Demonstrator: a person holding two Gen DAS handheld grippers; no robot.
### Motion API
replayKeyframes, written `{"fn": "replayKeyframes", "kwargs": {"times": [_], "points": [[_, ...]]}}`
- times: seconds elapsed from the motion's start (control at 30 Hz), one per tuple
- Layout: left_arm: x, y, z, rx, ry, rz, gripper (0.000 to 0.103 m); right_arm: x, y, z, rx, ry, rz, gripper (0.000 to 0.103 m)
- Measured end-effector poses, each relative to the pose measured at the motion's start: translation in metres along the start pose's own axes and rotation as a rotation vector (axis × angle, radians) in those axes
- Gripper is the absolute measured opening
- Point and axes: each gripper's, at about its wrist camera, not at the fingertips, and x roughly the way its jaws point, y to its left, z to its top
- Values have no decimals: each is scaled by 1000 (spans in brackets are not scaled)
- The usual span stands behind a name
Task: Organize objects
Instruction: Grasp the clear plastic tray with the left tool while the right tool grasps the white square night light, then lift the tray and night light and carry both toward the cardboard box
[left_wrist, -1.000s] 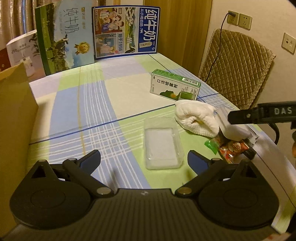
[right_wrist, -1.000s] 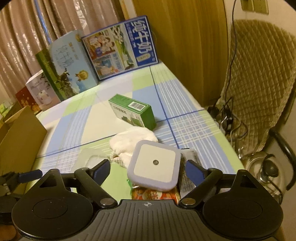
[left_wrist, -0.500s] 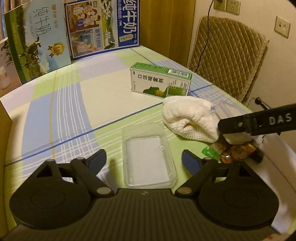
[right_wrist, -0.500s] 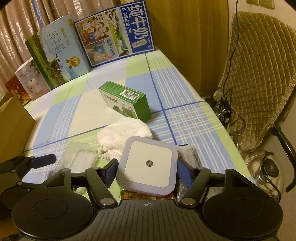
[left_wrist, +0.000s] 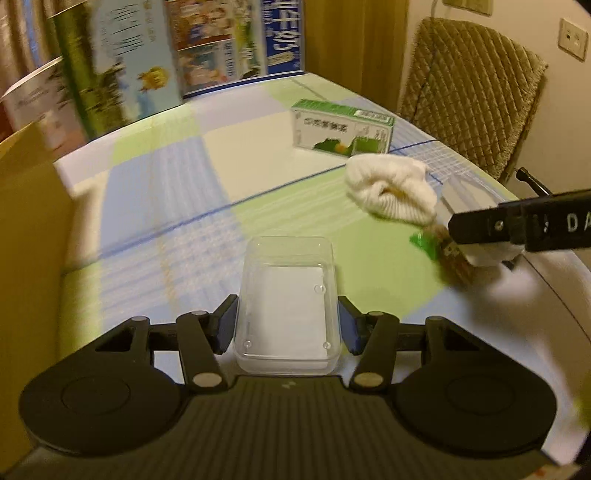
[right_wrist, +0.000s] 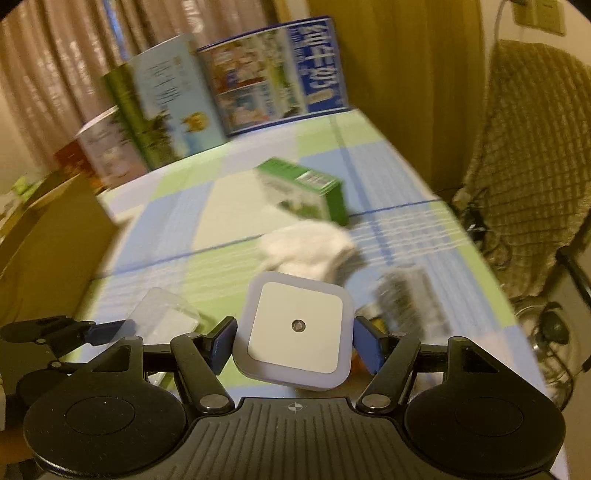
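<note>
- Left claw (left_wrist: 287, 325): closed on clear plastic box (left_wrist: 288, 306); thin slick walls may flex and slip
- Right claw (right_wrist: 295, 338): gripping square night light (right_wrist: 295, 328); may twist free above table (right_wrist: 207, 258)

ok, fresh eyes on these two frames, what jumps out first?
Each hand-held gripper is shut on something: the left hand-held gripper clamps a clear plastic tray, and the right hand-held gripper pinches a square white night light. Behind them on the checked tablecloth lie a crumpled white cloth and a green box.
</note>
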Motion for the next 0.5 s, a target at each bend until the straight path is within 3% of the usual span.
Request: {"fn": "replayKeyframes", "kwargs": {"times": [0.2, 0.5], "points": [[-33, 9, -32, -46, -3, 30, 51, -4, 30, -26, -106, 54, 26, 65], [-37, 14, -48, -47, 0, 22, 51, 6, 41, -43, -200, 112, -6, 62]]}}
